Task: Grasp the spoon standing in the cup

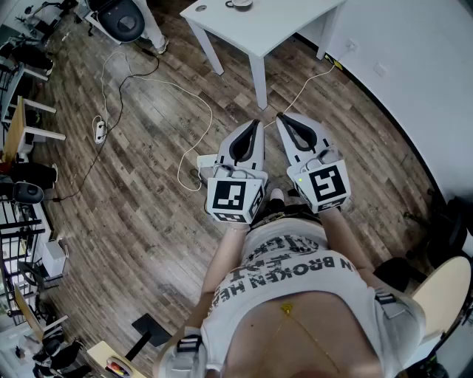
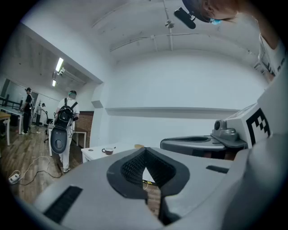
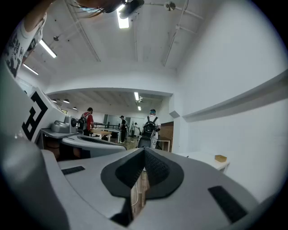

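A small dark cup (image 1: 239, 4) stands on the white table (image 1: 259, 29) at the top edge of the head view. In the left gripper view the cup (image 2: 107, 151) shows far off on the table (image 2: 94, 153); the spoon is too small to make out. Both grippers are held side by side in front of the person's belly, pointing toward the table and well short of it. My left gripper (image 1: 256, 124) is shut with nothing between its tips (image 2: 145, 151). My right gripper (image 1: 281, 117) is also shut and empty (image 3: 144, 151).
A white cable (image 1: 198, 111) and a power strip (image 1: 98, 130) lie on the wooden floor. The white wall (image 1: 414, 66) runs along the right. A small box (image 3: 220, 158) sits on the table. A person with a backpack (image 2: 67, 121) stands beyond it, others (image 3: 86, 121) further back.
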Tool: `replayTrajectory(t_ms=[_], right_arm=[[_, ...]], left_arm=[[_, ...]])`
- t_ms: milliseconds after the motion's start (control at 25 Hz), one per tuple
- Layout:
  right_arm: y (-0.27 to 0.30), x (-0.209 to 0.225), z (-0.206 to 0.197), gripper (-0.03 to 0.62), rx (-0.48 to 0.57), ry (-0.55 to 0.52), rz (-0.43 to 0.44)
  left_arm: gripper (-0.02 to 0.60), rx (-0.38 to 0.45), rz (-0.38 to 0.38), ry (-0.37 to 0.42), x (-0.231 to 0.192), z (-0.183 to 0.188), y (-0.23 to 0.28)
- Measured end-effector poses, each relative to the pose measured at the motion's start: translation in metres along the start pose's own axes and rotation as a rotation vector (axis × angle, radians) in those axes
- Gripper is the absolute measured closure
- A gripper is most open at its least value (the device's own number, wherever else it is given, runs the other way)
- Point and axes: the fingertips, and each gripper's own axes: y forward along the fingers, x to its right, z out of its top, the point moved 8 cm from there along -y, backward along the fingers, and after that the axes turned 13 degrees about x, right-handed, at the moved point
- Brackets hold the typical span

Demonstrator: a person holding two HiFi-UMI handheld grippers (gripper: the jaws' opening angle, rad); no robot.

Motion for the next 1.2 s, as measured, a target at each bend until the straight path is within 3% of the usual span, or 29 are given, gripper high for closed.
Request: replayTrajectory(t_ms=[360, 680, 1200], right_arm=[[-0.001, 0.017, -0.004, 0.588, 0.026, 0.033, 0.009], [0.015, 0.032, -0.013, 0.588, 0.025, 0.059, -0.031], [0.124, 0.058, -0.037, 0.588, 0.021, 0.031, -0.075]], left_arm=[[0.583, -0.026, -0.012, -0.02, 0.009, -0.01, 0.013], [0.583, -0.043, -0.01, -0.046, -0.009, -0.018, 0.026], [0.583, -0.041, -0.084, -0.073, -0.107, -0.03, 0.103]])
